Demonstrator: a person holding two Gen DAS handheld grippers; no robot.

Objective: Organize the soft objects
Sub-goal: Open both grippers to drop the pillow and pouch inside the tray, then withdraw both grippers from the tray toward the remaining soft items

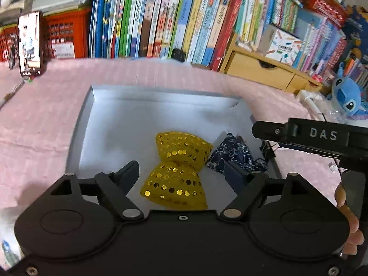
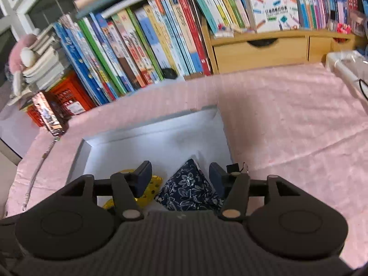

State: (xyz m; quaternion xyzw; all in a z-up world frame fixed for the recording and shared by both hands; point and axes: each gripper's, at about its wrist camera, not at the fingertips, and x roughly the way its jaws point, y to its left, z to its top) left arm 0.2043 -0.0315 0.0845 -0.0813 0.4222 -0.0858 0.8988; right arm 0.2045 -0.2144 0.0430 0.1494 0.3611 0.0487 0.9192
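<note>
A yellow sequinned bow [image 1: 178,169] lies in a shallow white box [image 1: 110,119] on the pink cloth. A navy floral pouch [image 1: 232,154] lies right of it in the box. My left gripper [image 1: 181,172] is open above the bow, its fingers either side of it and apart from it. My right gripper [image 2: 180,179] is open over the floral pouch [image 2: 191,188], fingers apart on both sides; the bow [image 2: 149,189] shows partly behind its left finger. The right gripper's black body [image 1: 322,138] shows at the right of the left wrist view.
A row of books [image 1: 172,18] and a wooden drawer unit [image 1: 260,71] stand behind the pink cloth [image 2: 287,119]. A red crate [image 1: 64,36] and a phone [image 1: 31,43] stand at the back left. A blue plush toy [image 1: 347,96] sits at the right.
</note>
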